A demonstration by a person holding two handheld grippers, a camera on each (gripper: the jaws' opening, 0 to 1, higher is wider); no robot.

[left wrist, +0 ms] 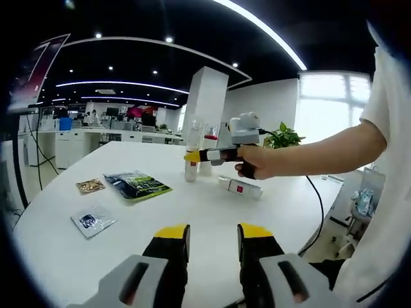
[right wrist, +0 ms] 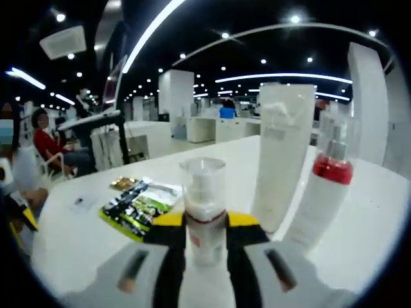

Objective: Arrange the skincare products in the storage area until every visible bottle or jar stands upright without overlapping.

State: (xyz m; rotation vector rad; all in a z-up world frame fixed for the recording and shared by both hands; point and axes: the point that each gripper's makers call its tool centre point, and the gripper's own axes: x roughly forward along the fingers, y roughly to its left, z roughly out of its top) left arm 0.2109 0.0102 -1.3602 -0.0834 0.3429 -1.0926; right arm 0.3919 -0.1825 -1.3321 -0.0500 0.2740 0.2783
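Observation:
A white bottle with a clear cap (right wrist: 203, 192) stands upright on the white table (left wrist: 128, 256), and my right gripper (right wrist: 205, 221) is shut around its body. In the left gripper view the same bottle (left wrist: 191, 168) stands at the table's far middle, with the right gripper (left wrist: 193, 156) reaching it from the right in a person's hand. Just behind it stand a tall white tube (right wrist: 282, 154) and a bottle with a red collar (right wrist: 324, 192). Another white bottle with a red label (left wrist: 239, 187) lies on its side, right of the group. My left gripper (left wrist: 214, 234) hangs open over the near table, holding nothing.
A green-black sachet (left wrist: 136, 185), a gold packet (left wrist: 90, 186) and a small clear packet (left wrist: 94, 221) lie flat on the left of the table. The person's arm (left wrist: 321, 151) crosses from the right. Office desks and a seated person (right wrist: 48, 144) are far behind.

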